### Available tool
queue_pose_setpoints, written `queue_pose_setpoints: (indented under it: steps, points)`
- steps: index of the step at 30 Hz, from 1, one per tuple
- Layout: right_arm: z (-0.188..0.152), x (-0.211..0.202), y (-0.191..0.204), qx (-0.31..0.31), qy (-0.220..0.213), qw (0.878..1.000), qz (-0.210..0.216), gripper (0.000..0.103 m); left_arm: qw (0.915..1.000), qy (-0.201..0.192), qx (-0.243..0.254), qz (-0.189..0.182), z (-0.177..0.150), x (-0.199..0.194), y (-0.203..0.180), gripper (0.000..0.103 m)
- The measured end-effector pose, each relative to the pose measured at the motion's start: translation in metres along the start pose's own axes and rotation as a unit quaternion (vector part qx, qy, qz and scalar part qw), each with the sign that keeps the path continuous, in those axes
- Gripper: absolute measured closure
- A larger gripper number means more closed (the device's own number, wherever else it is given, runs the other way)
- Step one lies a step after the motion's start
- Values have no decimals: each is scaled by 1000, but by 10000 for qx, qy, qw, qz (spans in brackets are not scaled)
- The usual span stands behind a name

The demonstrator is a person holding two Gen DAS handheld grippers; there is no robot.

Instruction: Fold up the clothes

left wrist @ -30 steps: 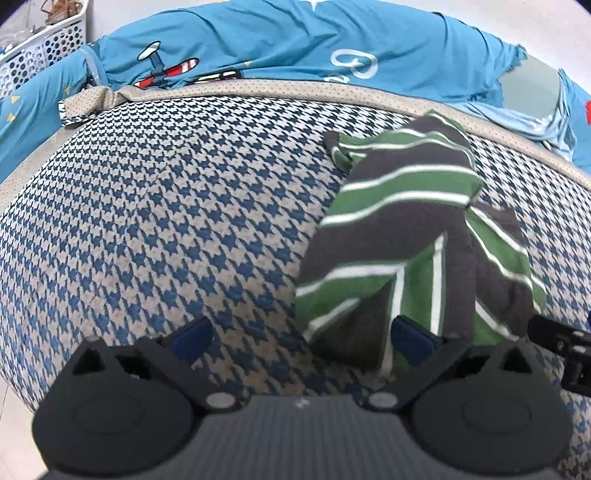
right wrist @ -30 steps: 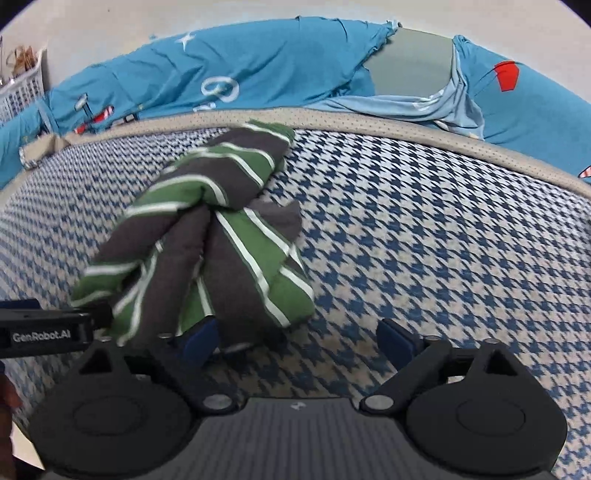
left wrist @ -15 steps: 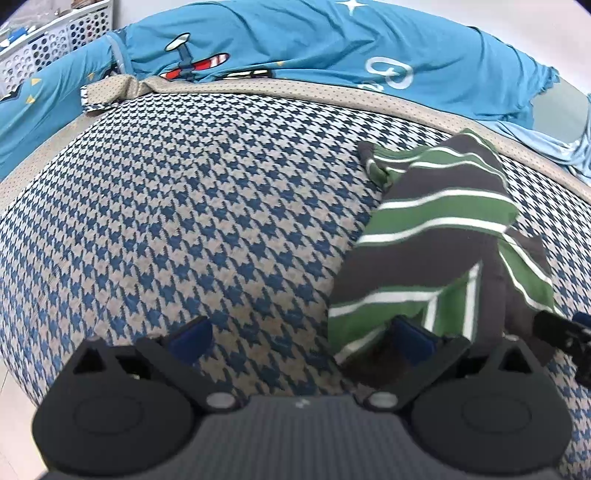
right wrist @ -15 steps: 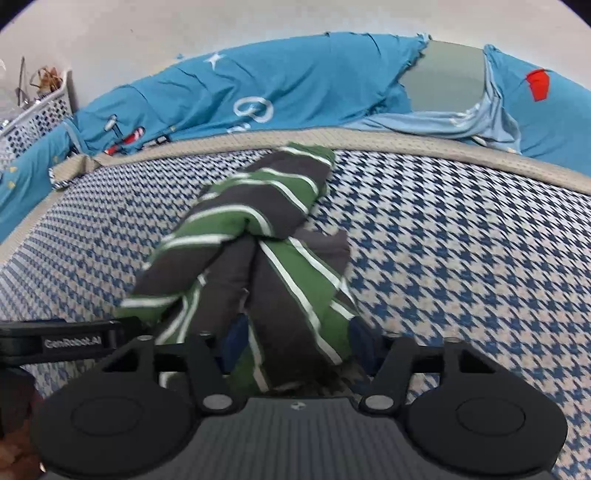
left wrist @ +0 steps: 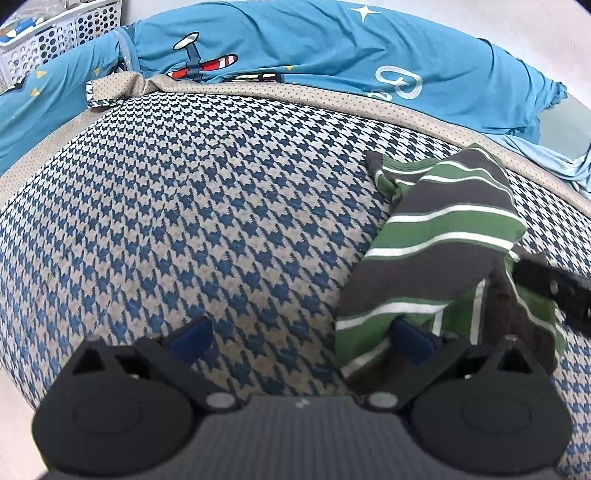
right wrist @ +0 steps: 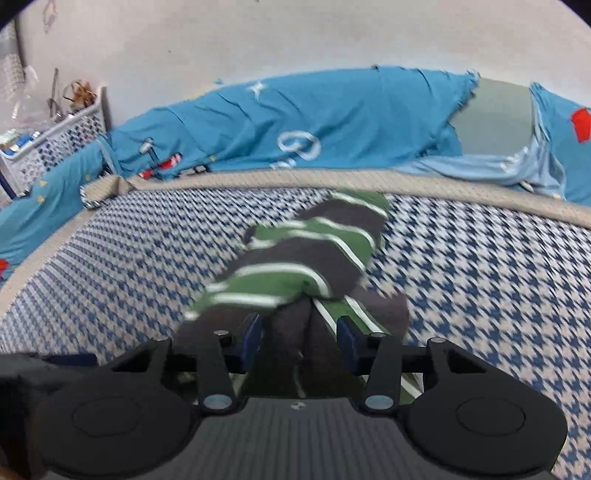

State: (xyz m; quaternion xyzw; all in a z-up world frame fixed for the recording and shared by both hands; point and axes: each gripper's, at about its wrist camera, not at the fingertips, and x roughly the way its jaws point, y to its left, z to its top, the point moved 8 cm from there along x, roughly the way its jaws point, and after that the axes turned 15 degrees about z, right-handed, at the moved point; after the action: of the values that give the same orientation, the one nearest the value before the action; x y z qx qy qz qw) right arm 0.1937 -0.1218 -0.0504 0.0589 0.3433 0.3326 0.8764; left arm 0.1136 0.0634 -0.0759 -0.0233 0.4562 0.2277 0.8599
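striped shirt (right wrist: 295, 258) still bunched, barely folded; right tool (right wrist: 299, 341) half-closed around its near end, left tool (left wrist: 299, 334) wide open, empty.

A home, likely a bedroom — a houndstooth blanket (left wrist: 192, 206) covers a bed, with a blue cartoon-print sheet (left wrist: 295, 44) (planes and stars) bunched behind, and a white perforated laundry basket (left wrist: 55, 33) by the plain wall (right wrist: 258, 40).
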Motion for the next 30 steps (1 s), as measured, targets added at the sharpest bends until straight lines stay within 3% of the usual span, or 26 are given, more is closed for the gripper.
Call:
queue_pose_setpoints:
  steps: [7, 17, 22, 24, 29, 30]
  points:
    - [9, 21, 14, -161, -50, 9995, 261, 57, 9999, 105, -39, -35, -2, 5, 3, 0]
    - [10, 46, 24, -544, -45, 9983, 202, 40, 9995, 295, -65, -114, -6, 12, 3, 0]
    - [5, 53, 23, -784, -20, 9969, 83, 41, 9994, 321, -60, -116, -6, 12, 3, 0]
    - [4, 53, 23, -881, -43, 9961, 42, 48, 9994, 323, -48, -105, -6, 12, 2, 0]
    - [5, 50, 22, -981, -166, 9950, -26, 83, 9996, 255, -28, -99, -3, 9, 1, 0]
    - [6, 48, 21, -973, -205, 9950, -16, 86, 9997, 230, -49, -116, -2, 8, 1, 0]
